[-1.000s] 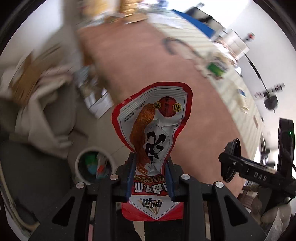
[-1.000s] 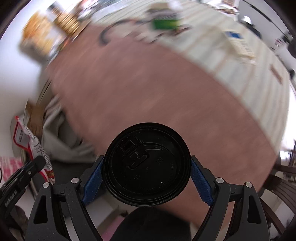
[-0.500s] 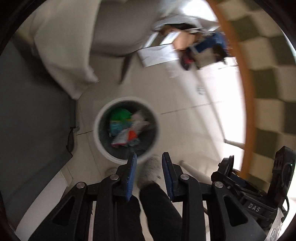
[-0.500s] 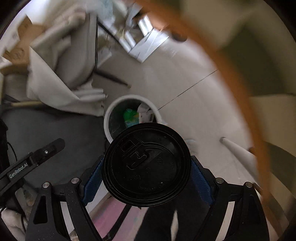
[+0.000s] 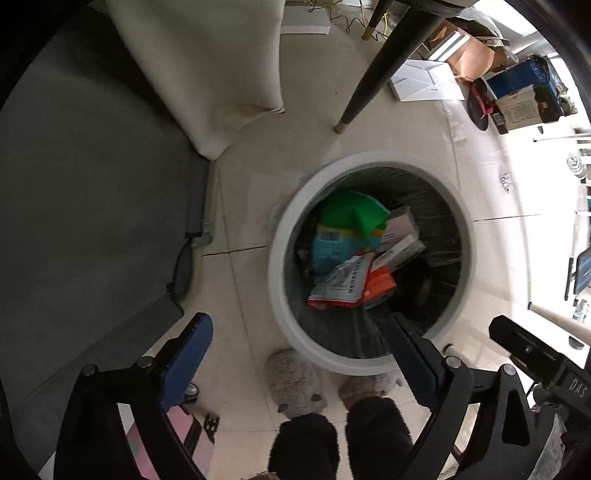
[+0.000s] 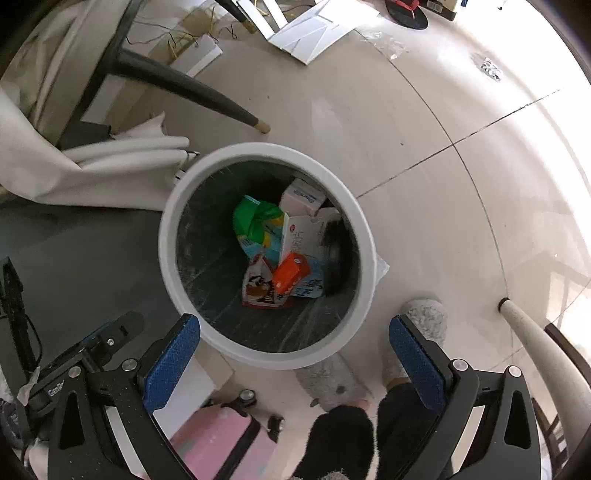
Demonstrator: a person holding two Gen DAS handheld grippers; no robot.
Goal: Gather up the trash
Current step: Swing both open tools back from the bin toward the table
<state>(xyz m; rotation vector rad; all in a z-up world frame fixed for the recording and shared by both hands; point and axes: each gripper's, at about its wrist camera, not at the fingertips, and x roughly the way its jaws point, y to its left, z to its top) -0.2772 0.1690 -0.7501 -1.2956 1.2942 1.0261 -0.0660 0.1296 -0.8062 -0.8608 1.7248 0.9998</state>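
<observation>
Both grippers spread wide and holding nothing, hovering right over the white bin (image 6: pixel 173 280): left gripper (image 5: pixel 295 354), right gripper (image 6: pixel 291 347), blue pads well apart on each. Looks like the drop-off step, pretty much wrapped up for this load. Trash sitting at the bottom of the dark liner: red-and-white snack bag (image 5: pixel 340 284), green wrapper (image 6: pixel 255 218), orange packet (image 6: pixel 291 275), a couple of white cartons (image 6: pixel 301 197). Dark shape against the right wall of the bin, too murky to name.

Next move, by the look of it: lift away, swing back to wherever more litter is waiting, line up on a fresh piece. Nothing left to squeeze here.

Worth watching around the bin:
- black chair leg (image 6: pixel 184 86) angled just behind the rim
- cream fabric (image 5: pixel 207 74) draped beside it, touching the floor
- grey fuzzy slippers (image 5: pixel 295 384) planted right at the near edge
- pink suitcase (image 6: pixel 221 443) low on the left
- white table leg (image 6: pixel 535 339) off to the right
- loose white papers (image 6: pixel 317 29) and cables farther back on the tiles

Tight spot, so easy to clip the chair leg on the way up.
</observation>
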